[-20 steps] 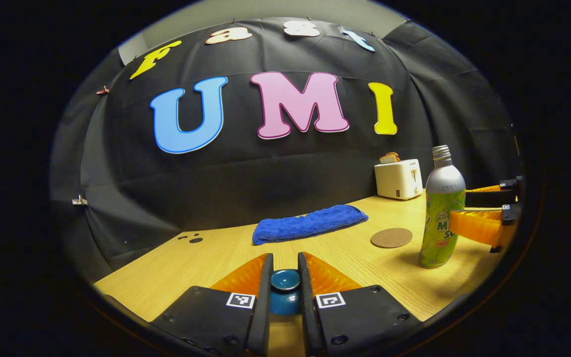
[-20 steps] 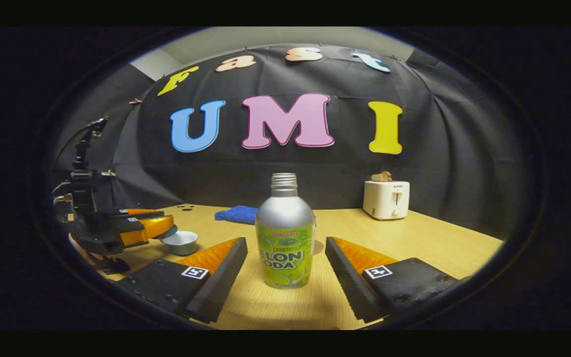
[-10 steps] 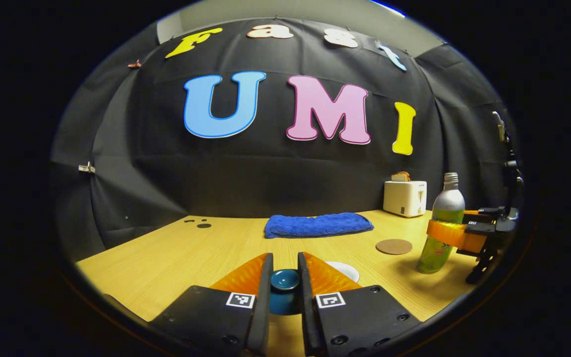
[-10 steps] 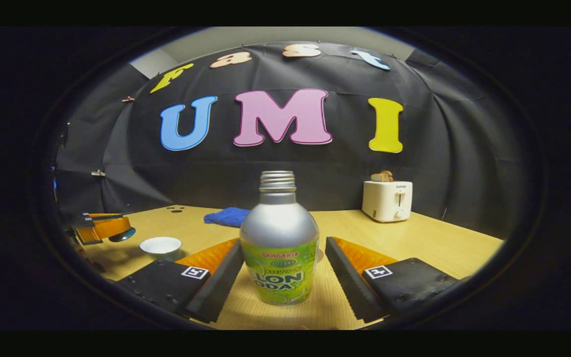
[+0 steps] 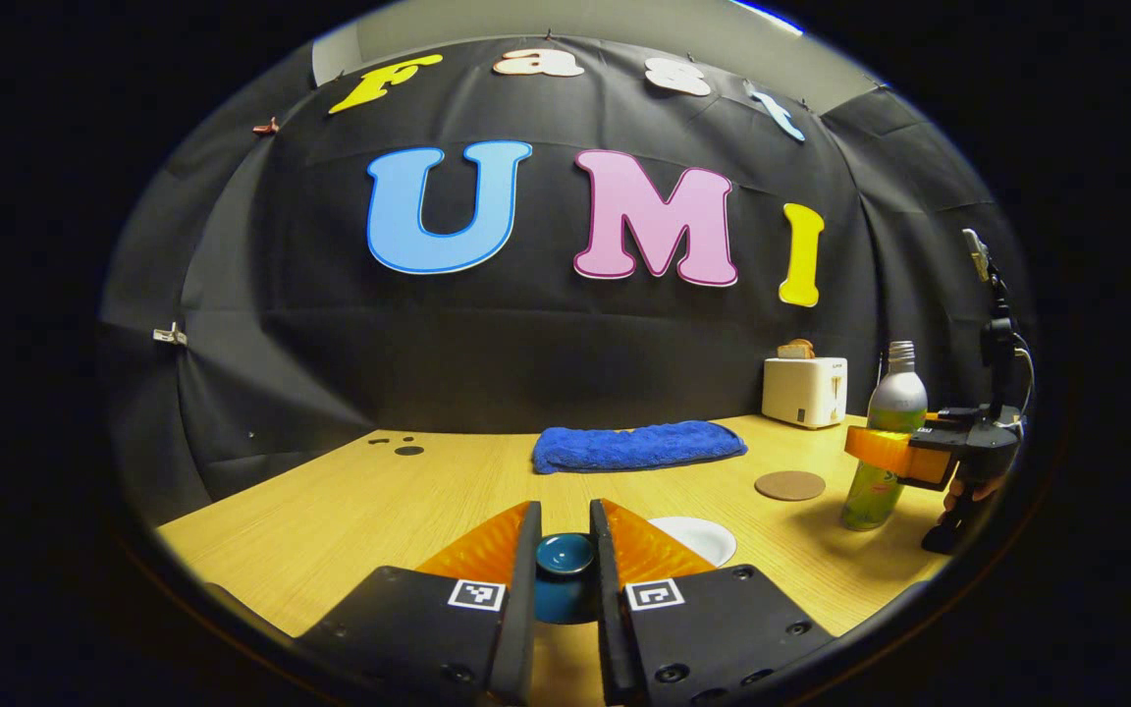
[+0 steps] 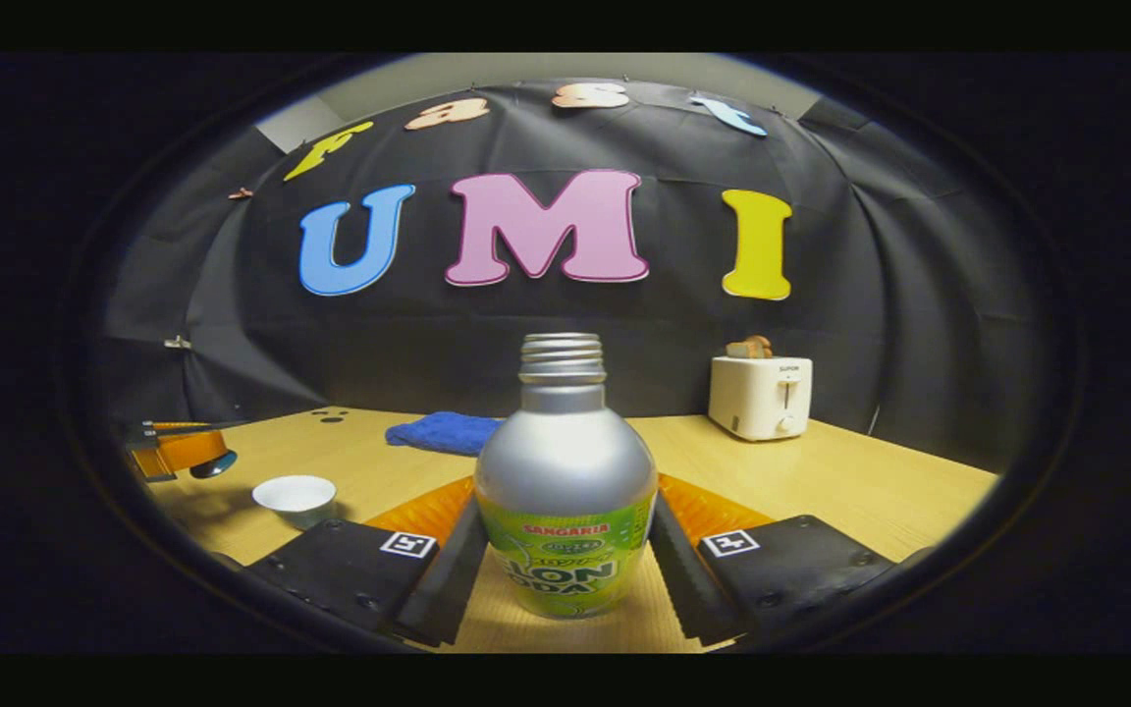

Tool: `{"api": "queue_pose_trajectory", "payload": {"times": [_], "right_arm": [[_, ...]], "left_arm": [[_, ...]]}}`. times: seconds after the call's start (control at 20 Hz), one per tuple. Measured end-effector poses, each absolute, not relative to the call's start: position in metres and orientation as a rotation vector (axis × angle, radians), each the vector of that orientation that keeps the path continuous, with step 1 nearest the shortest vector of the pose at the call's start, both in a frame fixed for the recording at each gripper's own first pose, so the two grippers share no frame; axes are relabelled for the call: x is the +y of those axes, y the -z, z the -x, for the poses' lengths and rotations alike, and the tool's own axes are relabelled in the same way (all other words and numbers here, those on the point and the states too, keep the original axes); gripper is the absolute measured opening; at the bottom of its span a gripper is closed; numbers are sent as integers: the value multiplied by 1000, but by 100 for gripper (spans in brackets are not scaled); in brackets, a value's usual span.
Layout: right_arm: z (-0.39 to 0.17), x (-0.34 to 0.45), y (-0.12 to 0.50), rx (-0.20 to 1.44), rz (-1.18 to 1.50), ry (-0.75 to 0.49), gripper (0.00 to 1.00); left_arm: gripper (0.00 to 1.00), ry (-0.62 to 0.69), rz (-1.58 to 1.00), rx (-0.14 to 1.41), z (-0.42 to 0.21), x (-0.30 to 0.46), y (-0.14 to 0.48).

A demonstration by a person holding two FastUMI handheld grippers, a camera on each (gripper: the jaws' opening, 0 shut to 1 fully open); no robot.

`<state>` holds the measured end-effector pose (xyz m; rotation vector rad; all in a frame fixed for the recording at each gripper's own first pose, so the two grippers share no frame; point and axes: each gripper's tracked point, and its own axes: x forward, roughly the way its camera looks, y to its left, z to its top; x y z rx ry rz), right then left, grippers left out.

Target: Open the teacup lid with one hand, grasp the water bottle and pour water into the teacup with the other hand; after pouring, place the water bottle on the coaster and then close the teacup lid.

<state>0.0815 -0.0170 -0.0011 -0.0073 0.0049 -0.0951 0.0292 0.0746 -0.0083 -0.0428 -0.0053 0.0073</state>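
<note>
Silver-shouldered water bottle (image 6: pixel 565 511) stands upright on the worktop (image 6: pixel 821 481) between the right tongs (image 6: pixel 565 570), which flank its lower body, apparently pressing; left tongs (image 5: pixel 565 570) clamp the blue lid (image 5: pixel 565 555); open teacup (image 6: pixel 295 497) sits well left.

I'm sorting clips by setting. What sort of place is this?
Probably a staged recording booth, not a real kitchen: a black cloth wall backs a light wooden table holding a white toaster and folded blue towel.
</note>
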Motion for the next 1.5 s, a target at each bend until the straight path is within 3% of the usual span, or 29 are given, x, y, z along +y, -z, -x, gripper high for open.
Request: {"api": "queue_pose_trajectory", "payload": {"times": [0.25, 0.4, 0.6, 0.8, 1.5], "right_arm": [[-84, -14, 1, 10, 26, 87, 75], [-87, -18, -9, 32, 185, 122, 73], [-98, 5, -48, -45, 509, 78, 72], [-110, 41, -42, -95, 816, -9, 72], [-144, 98, -10, -183, 1352, -173, 72]], "left_arm": [[30, -39, 43, -4, -30, 90, 9], [31, -51, 45, -3, -32, 94, 10], [31, -81, 44, -2, -32, 119, 12], [31, -119, 44, -1, -34, 139, 13], [30, -132, 44, -1, -36, 164, 15]]}}
